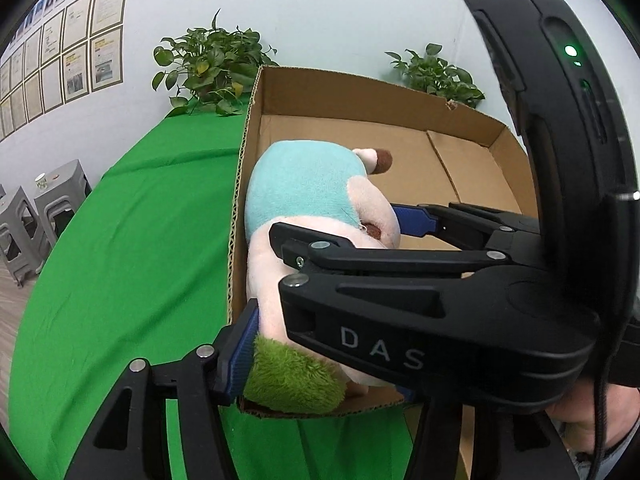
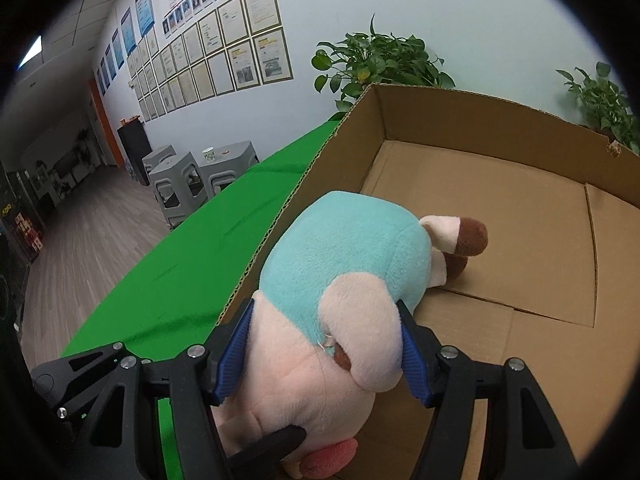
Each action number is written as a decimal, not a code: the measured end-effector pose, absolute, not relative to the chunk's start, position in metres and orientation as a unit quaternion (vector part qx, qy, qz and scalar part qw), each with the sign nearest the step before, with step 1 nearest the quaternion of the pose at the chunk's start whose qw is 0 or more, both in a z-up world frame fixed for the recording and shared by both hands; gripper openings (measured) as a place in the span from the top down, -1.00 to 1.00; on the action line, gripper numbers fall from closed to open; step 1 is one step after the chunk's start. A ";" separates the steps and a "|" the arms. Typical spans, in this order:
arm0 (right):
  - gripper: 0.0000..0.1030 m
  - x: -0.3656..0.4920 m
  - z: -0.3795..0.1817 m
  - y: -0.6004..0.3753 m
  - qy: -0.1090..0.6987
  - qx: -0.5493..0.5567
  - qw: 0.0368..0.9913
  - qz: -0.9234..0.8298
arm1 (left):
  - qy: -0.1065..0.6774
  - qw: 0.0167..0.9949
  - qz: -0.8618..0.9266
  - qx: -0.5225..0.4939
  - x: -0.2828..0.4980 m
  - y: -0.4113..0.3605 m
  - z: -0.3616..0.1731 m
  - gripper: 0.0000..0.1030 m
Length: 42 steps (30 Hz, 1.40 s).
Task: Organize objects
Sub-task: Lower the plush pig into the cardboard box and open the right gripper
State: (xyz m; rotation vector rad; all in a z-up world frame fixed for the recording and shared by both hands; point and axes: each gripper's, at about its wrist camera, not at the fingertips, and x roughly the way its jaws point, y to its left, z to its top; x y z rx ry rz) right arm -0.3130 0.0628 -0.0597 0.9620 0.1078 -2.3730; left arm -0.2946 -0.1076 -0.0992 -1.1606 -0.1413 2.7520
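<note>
Green cloth (image 2: 168, 312) covers the table at left. The plush toy (image 2: 344, 280) lies inside the cardboard box (image 2: 460, 112), against its left wall. The right gripper (image 2: 326, 354) is clamped on the toy's body. The left gripper (image 1: 320, 364) straddles the toy's green end; pad contact cannot be determined.

Pale wall (image 2: 400, 8) with framed papers (image 2: 224, 52), grey stools (image 2: 180, 184), wooden floor (image 2: 88, 240).

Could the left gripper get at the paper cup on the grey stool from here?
Probably not. The left gripper sits at the plush toy in the cardboard box, while the cup stands off the green table, far away across open floor.
</note>
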 end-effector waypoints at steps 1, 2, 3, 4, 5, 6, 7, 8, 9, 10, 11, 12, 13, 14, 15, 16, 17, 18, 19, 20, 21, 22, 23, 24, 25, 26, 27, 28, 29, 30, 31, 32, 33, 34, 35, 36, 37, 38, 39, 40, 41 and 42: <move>-0.26 -0.311 -0.061 0.063 0.044 0.358 0.287 -0.887 | -0.046 0.076 0.919 -0.384 -0.285 -0.106 -0.092 -0.06; -0.26 -0.309 -0.061 0.063 0.048 0.357 0.288 -0.888 | -0.042 0.077 0.921 -0.381 -0.279 -0.104 -0.086 -0.06; -0.27 -0.310 -0.060 0.063 0.047 0.357 0.288 -0.887 | -0.038 0.076 0.922 -0.377 -0.281 -0.107 -0.084 -0.05; -0.27 -0.311 -0.061 0.064 0.045 0.357 0.289 -0.887 | -0.037 0.076 0.924 -0.372 -0.274 -0.109 -0.078 0.00; -0.27 -0.310 -0.061 0.064 0.046 0.357 0.290 -0.887 | -0.040 0.080 0.925 -0.370 -0.270 -0.109 -0.074 0.03; -0.27 -0.310 -0.061 0.064 0.046 0.356 0.290 -0.887 | -0.044 0.082 0.924 -0.371 -0.270 -0.113 -0.074 0.04; -0.27 -0.309 -0.060 0.064 0.047 0.354 0.290 -0.888 | -0.044 0.080 0.924 -0.371 -0.264 -0.112 -0.071 0.08; -0.28 -0.308 -0.060 0.064 0.046 0.351 0.291 -0.889 | -0.043 0.078 0.924 -0.373 -0.264 -0.113 -0.072 0.15; -0.28 -0.307 -0.060 0.061 0.047 0.349 0.292 -0.889 | -0.041 0.076 0.923 -0.376 -0.262 -0.113 -0.073 0.19; -0.29 -0.306 -0.059 0.060 0.050 0.346 0.291 -0.890 | -0.040 0.074 0.922 -0.377 -0.258 -0.113 -0.075 0.25; -0.31 -0.305 -0.059 0.059 0.052 0.343 0.291 -0.891 | -0.042 0.075 0.922 -0.376 -0.256 -0.113 -0.076 0.29; -0.34 -0.304 -0.060 0.059 0.052 0.342 0.292 -0.892 | -0.045 0.075 0.922 -0.377 -0.259 -0.116 -0.077 0.30; -0.37 -0.305 -0.061 0.059 0.051 0.341 0.294 -0.892 | -0.046 0.075 0.922 -0.378 -0.253 -0.114 -0.076 0.35; -0.43 -0.305 -0.061 0.061 0.050 0.339 0.297 -0.891 | -0.044 0.075 0.921 -0.380 -0.250 -0.112 -0.077 0.38; -0.54 -0.305 -0.062 0.061 0.048 0.339 0.298 -0.891 | -0.042 0.075 0.921 -0.381 -0.241 -0.108 -0.078 0.39; -0.57 -0.306 -0.062 0.061 0.044 0.341 0.299 -0.890 | -0.041 0.074 0.921 -0.381 -0.230 -0.102 -0.080 0.41; -0.62 -0.307 -0.062 0.063 0.039 0.345 0.299 -0.889 | -0.040 0.073 0.921 -0.382 -0.228 -0.101 -0.081 0.43; -0.63 -0.308 -0.061 0.064 0.033 0.348 0.299 -0.888 | -0.041 0.072 0.920 -0.383 -0.228 -0.102 -0.082 0.45; -0.63 -0.309 -0.060 0.065 0.030 0.348 0.300 -0.888 | -0.044 0.070 0.920 -0.384 -0.228 -0.103 -0.083 0.46; -0.63 -0.309 -0.057 0.067 0.025 0.348 0.301 -0.887 | -0.047 0.070 0.919 -0.384 -0.222 -0.100 -0.084 0.46; -0.63 -0.308 -0.055 0.068 0.021 0.347 0.302 -0.888 | -0.049 0.070 0.919 -0.385 -0.223 -0.101 -0.085 0.46; -0.63 -0.308 -0.053 0.070 0.019 0.346 0.301 -0.888 | -0.049 0.070 0.919 -0.385 -0.214 -0.097 -0.084 0.46; -0.63 -0.306 -0.050 0.072 0.015 0.343 0.299 -0.890 | -0.047 0.069 0.919 -0.386 -0.213 -0.097 -0.084 0.46; -0.64 -0.305 -0.047 0.074 0.011 0.342 0.297 -0.891 | -0.045 0.068 0.919 -0.386 -0.214 -0.097 -0.084 0.46; -0.64 -0.305 -0.045 0.077 0.007 0.342 0.296 -0.892 | -0.042 0.067 0.920 -0.385 -0.209 -0.094 -0.083 0.46; -0.65 -0.304 -0.042 0.081 0.002 0.342 0.290 -0.894 | -0.038 0.073 0.919 -0.385 -0.208 -0.094 -0.082 0.45; -0.68 -0.303 -0.040 0.082 0.000 0.341 0.288 -0.895 | -0.037 0.072 0.920 -0.385 -0.207 -0.094 -0.082 0.44; -0.70 -0.301 -0.037 0.086 -0.002 0.339 0.285 -0.897 | -0.038 0.070 0.920 -0.383 -0.206 -0.094 -0.081 0.41; -0.75 -0.299 -0.036 0.088 -0.002 0.338 0.281 -0.898 | -0.040 0.069 0.921 -0.381 -0.203 -0.095 -0.080 0.39; -0.84 -0.298 -0.033 0.091 -0.002 0.336 0.277 -0.900 | -0.042 0.068 0.922 -0.379 -0.200 -0.095 -0.079 0.35; -0.91 -0.295 -0.031 0.095 -0.003 0.334 0.274 -0.902 | -0.043 0.065 0.924 -0.375 -0.196 -0.095 -0.076 0.20; -0.99 -0.291 -0.028 0.101 -0.005 0.330 0.269 -0.905 | -0.042 0.062 0.926 -0.369 -0.192 -0.096 -0.073 0.00; -0.99 -0.289 -0.026 0.103 -0.005 0.328 0.265 -0.907 | -0.042 0.057 0.930 -0.360 -0.186 -0.097 -0.069 -0.10; -0.99 -0.286 -0.023 0.107 -0.003 0.327 0.261 -0.908 | -0.042 0.052 0.936 -0.347 -0.179 -0.098 -0.063 -0.27; -0.99 -0.281 -0.021 0.112 0.000 0.325 0.256 -0.910 | -0.043 0.051 0.939 -0.337 -0.173 -0.098 -0.058 -0.39; -0.99 -0.275 -0.019 0.118 0.000 0.322 0.249 -0.913 | -0.045 0.050 0.942 -0.329 -0.168 -0.099 -0.053 -0.41; -0.99 -0.274 -0.017 0.121 0.000 0.320 0.245 -0.915 | -0.047 0.050 0.945 -0.320 -0.163 -0.100 -0.047 -0.45; -0.99 -0.269 -0.015 0.127 -0.001 0.319 0.239 -0.917 | -0.049 0.051 0.947 -0.313 -0.158 -0.100 -0.042 -0.55; -0.99 -0.267 -0.014 0.131 -0.002 0.318 0.233 -0.919 | -0.049 0.052 0.949 -0.306 -0.153 -0.100 -0.037 -0.61; -0.99 -0.261 -0.013 0.136 -0.004 0.318 0.228 -0.920 | -0.050 0.052 0.952 -0.297 -0.148 -0.100 -0.031 -0.71; -0.99 -0.255 -0.013 0.141 -0.007 0.317 0.223 -0.922 | -0.050 0.051 0.954 -0.291 -0.144 -0.099 -0.027 -0.79; -0.99 -0.249 -0.011 0.146 -0.009 0.314 0.218 -0.924 | -0.049 0.050 0.956 -0.285 -0.140 -0.097 -0.024 -0.81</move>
